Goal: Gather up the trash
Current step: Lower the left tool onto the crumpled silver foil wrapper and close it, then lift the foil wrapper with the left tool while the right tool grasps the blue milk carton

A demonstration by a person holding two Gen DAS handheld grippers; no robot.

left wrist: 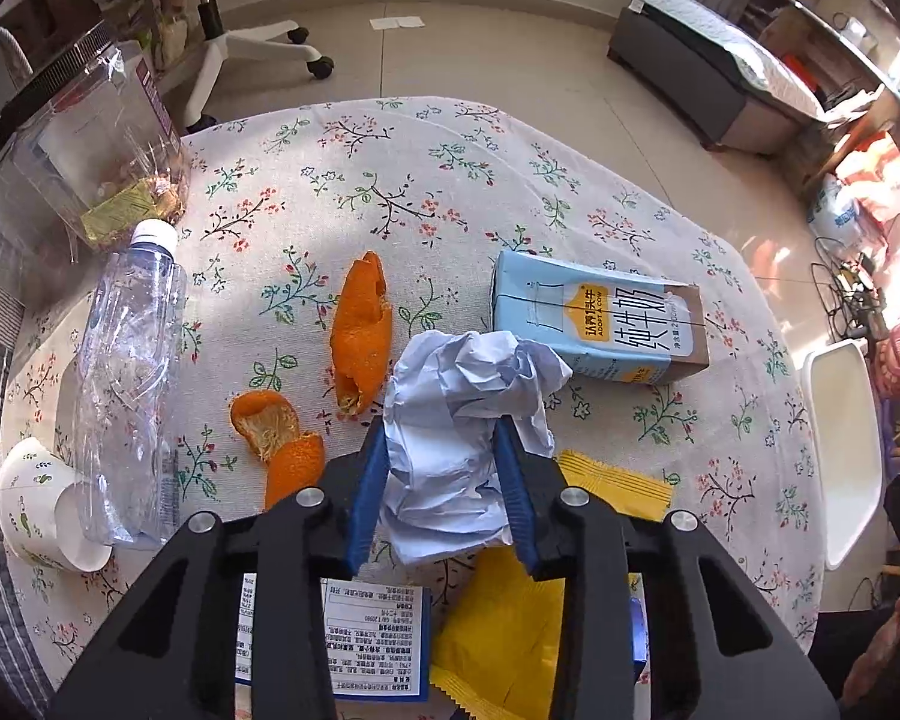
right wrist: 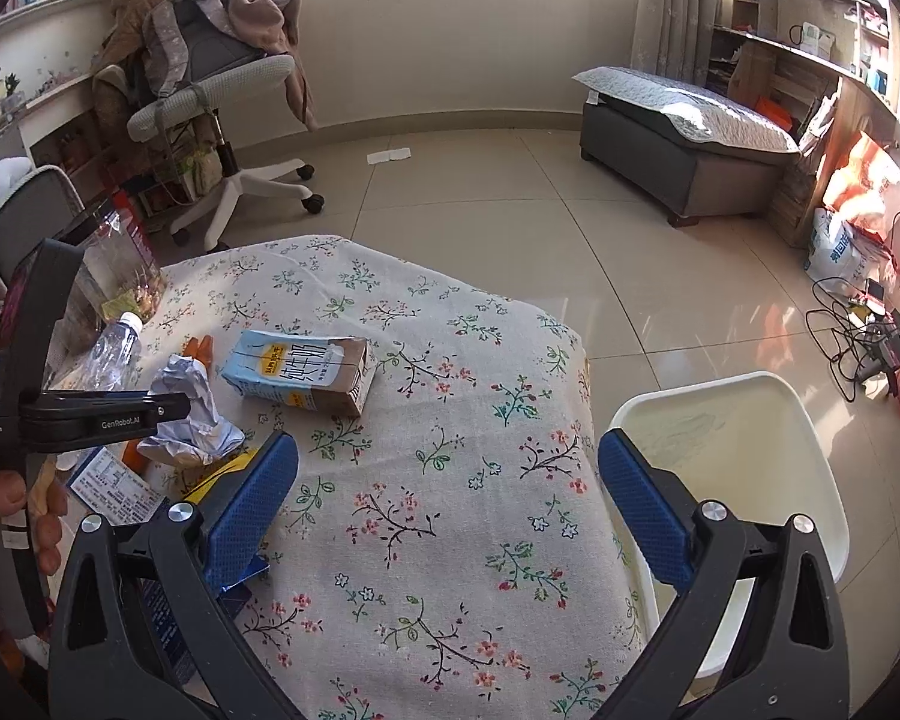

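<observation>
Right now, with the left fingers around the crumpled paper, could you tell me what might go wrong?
1. The crumpled paper is loose and springy; it could slip from the left gripper.
2. Lifting may drag the yellow wrapper lying against it.
3. The white bin sits off the table's far side, a long carry.

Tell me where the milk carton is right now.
The milk carton lies on its side on the floral tablecloth, just beyond and right of the crumpled paper.
</observation>
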